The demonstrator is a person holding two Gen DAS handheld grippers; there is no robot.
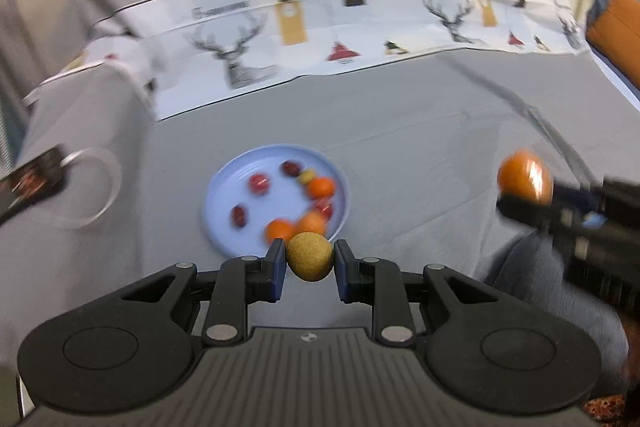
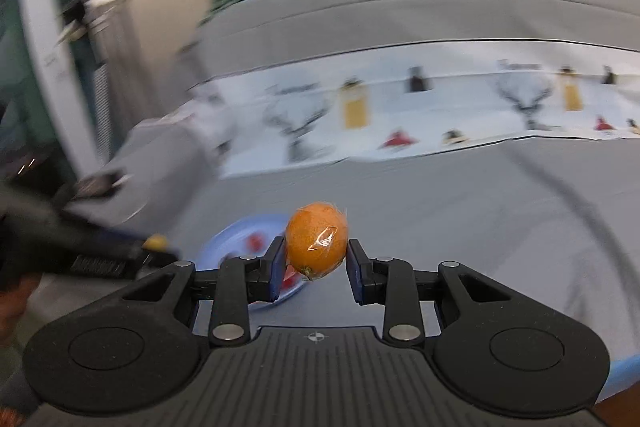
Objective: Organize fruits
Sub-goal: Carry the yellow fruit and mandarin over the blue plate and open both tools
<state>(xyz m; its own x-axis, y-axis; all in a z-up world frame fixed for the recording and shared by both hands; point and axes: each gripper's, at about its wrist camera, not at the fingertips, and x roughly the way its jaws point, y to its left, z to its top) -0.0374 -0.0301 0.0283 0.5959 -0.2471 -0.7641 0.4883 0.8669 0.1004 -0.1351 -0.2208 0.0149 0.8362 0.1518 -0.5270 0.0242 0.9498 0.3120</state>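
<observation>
in the left wrist view, the left gripper (image 1: pixel 310 263) grasps a yellow-brown round fruit (image 1: pixel 310 256) just above the near rim of the blue plate (image 1: pixel 224 195), which holds several red and orange fruits on the grey cloth (image 1: pixel 420 155)

in the right wrist view, the right gripper (image 2: pixel 316 259) clenches a wrapped orange (image 2: pixel 316 241), raised beside the plate (image 2: pixel 236 231)

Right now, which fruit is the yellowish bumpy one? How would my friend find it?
Find the blue plate on the grey cloth. Just in front of it, the left gripper pinches the yellowish fruit. It is dull, speckled mustard; its neighbours are shiny orange or red.
</observation>
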